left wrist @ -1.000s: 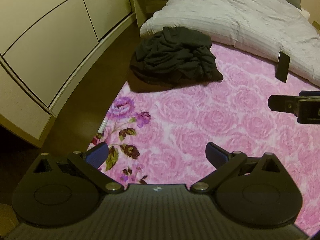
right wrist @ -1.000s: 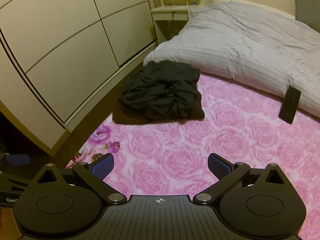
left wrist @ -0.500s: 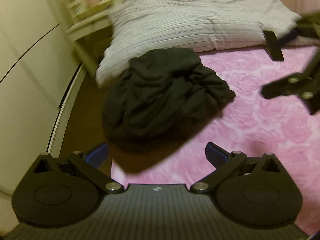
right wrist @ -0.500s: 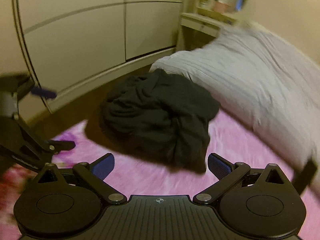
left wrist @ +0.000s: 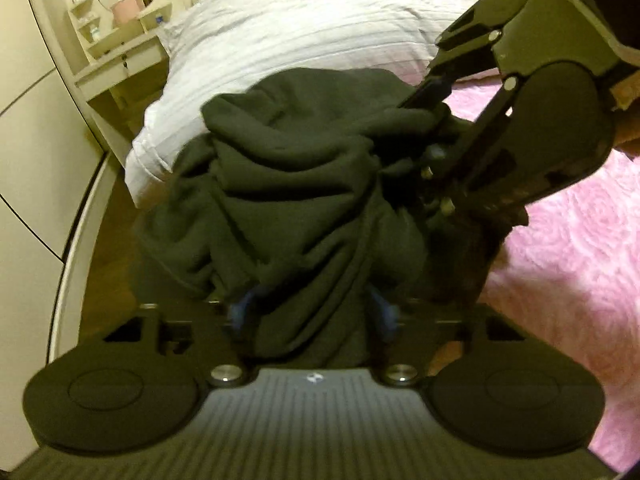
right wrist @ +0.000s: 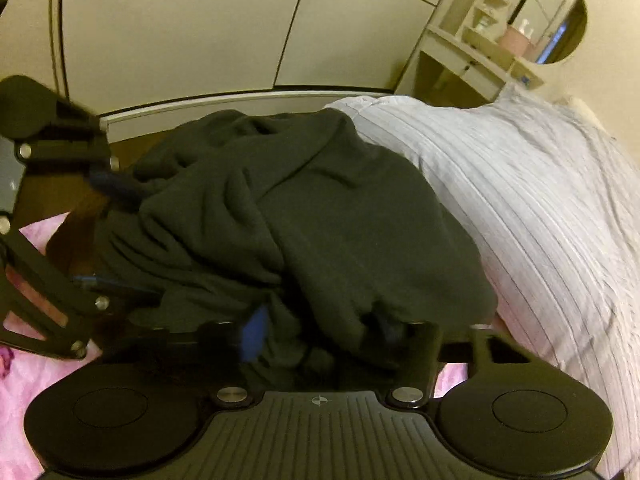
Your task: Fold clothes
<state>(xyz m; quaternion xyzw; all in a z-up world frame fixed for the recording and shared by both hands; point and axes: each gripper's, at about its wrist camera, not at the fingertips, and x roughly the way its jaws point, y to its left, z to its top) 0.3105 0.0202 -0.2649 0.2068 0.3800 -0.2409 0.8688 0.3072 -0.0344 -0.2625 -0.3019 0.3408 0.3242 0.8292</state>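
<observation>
Two grippers, both buried in one dark garment.

Left gripper: blue pads at either side of a thick fold of the black fabric, jaws just drawn inward from wide, cloth bunched between them and pressed on both flanks. Clamped on the garment's near edge, seen from the left wrist view. Also visible in the right wrist view at far left, its two fingers entering the cloth from the side.

Right gripper: one blue pad clear, the other mostly hidden under a drape of fabric; jaws likewise just closed in, cloth filling the gap. Gripped on the garment at its near hem. Same tool in the left wrist view at upper right, tilted, fingertips sunk into the far right of the heap.

Garment: black, soft, heavily crumpled, piled in a mound between the two tools, lying at the corner of a pink rose-patterned blanket and touching a pale striped duvet behind it.

Surroundings, outward: brown floor beside the bed edge; cream wardrobe panels with dark seams; small cream shelf unit bearing a pink container; round mirror above it.
</observation>
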